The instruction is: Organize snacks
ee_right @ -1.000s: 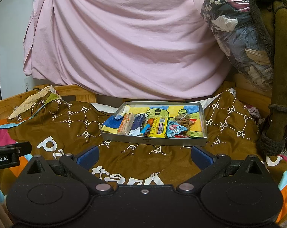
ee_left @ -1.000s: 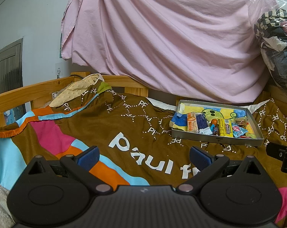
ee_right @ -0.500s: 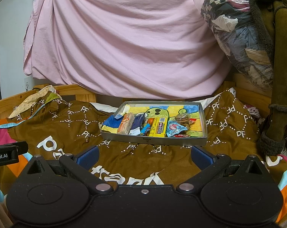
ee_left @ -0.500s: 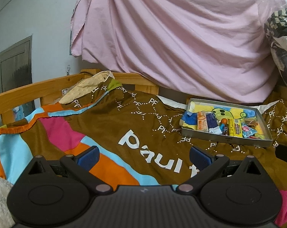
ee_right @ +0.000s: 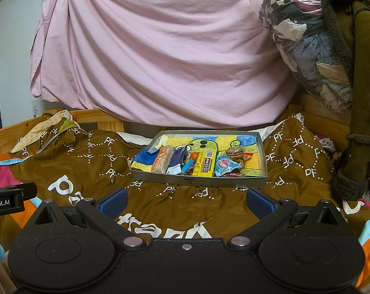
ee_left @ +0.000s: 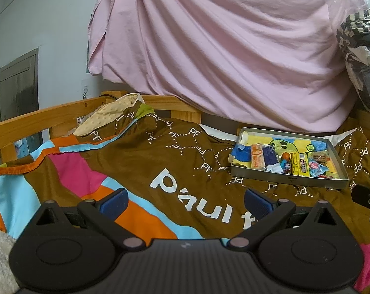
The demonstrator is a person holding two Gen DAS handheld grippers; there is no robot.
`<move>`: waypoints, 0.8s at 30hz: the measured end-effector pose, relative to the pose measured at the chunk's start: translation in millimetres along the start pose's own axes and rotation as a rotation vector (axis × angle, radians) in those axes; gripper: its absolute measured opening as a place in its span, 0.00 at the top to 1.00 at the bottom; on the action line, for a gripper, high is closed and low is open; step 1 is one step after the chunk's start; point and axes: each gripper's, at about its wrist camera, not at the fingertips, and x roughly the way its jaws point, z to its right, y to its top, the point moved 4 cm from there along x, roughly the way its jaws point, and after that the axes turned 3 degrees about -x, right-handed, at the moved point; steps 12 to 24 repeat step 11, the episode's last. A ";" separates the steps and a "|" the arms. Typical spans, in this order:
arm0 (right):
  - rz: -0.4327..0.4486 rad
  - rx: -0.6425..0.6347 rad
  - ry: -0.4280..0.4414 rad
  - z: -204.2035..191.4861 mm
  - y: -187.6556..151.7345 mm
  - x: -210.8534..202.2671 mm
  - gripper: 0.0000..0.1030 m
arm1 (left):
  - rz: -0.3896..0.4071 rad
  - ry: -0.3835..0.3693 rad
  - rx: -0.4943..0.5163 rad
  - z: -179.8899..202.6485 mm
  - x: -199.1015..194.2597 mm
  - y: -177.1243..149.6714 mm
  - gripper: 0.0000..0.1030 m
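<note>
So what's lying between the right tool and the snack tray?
Only brown blanket: in the right wrist view, nothing else lies between the open right tool and the snack tray.

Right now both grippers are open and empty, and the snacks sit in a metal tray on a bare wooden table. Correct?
Not quite. The metal tray of snacks sits on a brown blanket spread over a bed, not a bare wooden table; the right wrist view shows this. Left gripper and right gripper are open and empty.
</note>
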 end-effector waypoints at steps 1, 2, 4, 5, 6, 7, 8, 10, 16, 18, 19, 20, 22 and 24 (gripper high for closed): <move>0.001 0.000 -0.001 -0.2 0.2 -0.2 0.01 | 0.000 0.001 0.000 0.4 -0.2 0.1 0.00; 0.000 -0.001 -0.001 -0.1 0.1 -0.2 0.01 | 0.000 0.003 0.000 0.4 -0.2 0.1 0.00; 0.000 -0.001 0.000 -0.1 0.0 -0.1 0.01 | -0.001 0.006 -0.001 -0.2 0.1 0.0 0.00; 0.001 0.000 -0.001 -0.4 0.2 -0.2 0.01 | -0.002 0.006 0.000 -0.2 0.8 0.1 0.00; 0.000 0.000 -0.001 -0.3 0.1 -0.2 0.01 | -0.002 0.006 0.000 -0.2 0.8 0.0 0.00; 0.000 0.000 -0.001 -0.2 0.0 -0.1 0.01 | -0.002 0.005 0.000 -0.4 0.9 0.1 0.00; 0.000 0.000 -0.001 -0.3 0.2 -0.2 0.01 | -0.002 0.004 0.001 -0.4 0.9 0.1 0.00; 0.000 -0.001 0.000 -0.5 0.2 -0.2 0.01 | -0.003 0.006 0.001 -0.4 1.0 0.0 0.00; -0.002 -0.001 0.000 -0.3 0.1 0.0 0.01 | -0.005 0.005 0.001 -0.5 1.1 -0.1 0.00; -0.002 -0.001 0.000 -0.3 0.1 0.0 0.01 | -0.005 0.005 0.001 -0.5 1.1 -0.1 0.00; -0.002 -0.001 0.000 -0.3 0.1 0.0 0.01 | -0.005 0.005 0.001 -0.5 1.1 -0.1 0.00; -0.002 -0.001 0.000 -0.3 0.1 0.0 0.01 | -0.005 0.005 0.001 -0.5 1.1 -0.1 0.00; -0.002 -0.001 0.000 -0.3 0.1 0.0 0.01 | -0.005 0.005 0.001 -0.5 1.1 -0.1 0.00; -0.002 -0.001 0.000 -0.3 0.1 0.0 0.01 | -0.005 0.005 0.001 -0.5 1.1 -0.1 0.00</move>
